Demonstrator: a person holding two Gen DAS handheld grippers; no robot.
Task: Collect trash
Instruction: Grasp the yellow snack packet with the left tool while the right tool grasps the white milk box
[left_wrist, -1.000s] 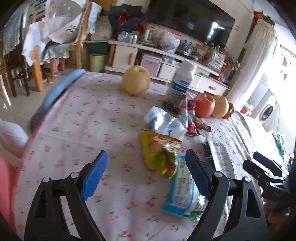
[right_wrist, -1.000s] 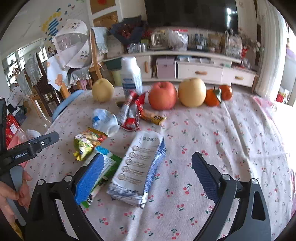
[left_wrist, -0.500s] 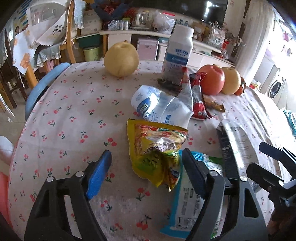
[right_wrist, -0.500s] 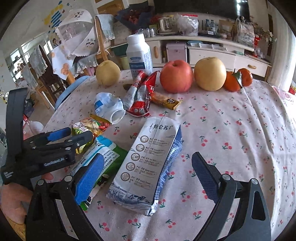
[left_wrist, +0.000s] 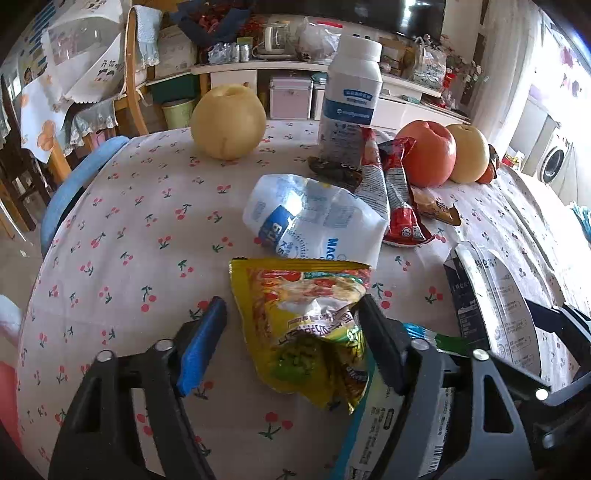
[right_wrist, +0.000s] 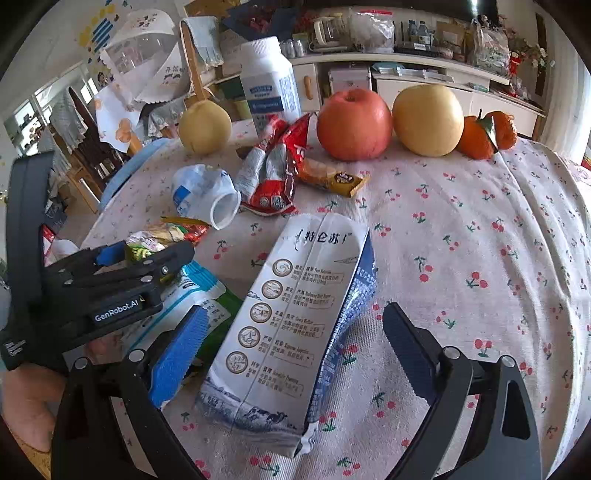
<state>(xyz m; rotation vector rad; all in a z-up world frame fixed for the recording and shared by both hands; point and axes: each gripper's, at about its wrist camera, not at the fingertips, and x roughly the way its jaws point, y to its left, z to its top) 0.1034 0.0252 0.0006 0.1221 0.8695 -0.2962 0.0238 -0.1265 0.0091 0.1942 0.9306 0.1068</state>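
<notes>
the left gripper (left_wrist: 291, 332) is hovering with jaws spread around a crumpled yellow snack bag (left_wrist: 306, 321) lying on the cherry-print tablecloth (left_wrist: 129, 229), beside a flattened milk carton (left_wrist: 495, 306).

Cherry-print white tablecloth (left_wrist: 140, 206), yellow snack bag (left_wrist: 310, 325), seemingly blue-and-white carton (right_wrist: 295, 314).

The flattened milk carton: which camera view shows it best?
The right wrist view: the milk carton lies whole between the open right claw fingers, print readable. The left wrist view shows only a cropped part at its right edge.

Glossy crinkled yellow snack wrapper (left_wrist: 310, 325) on matt woven cloth tablecloth (left_wrist: 147, 229).
</notes>
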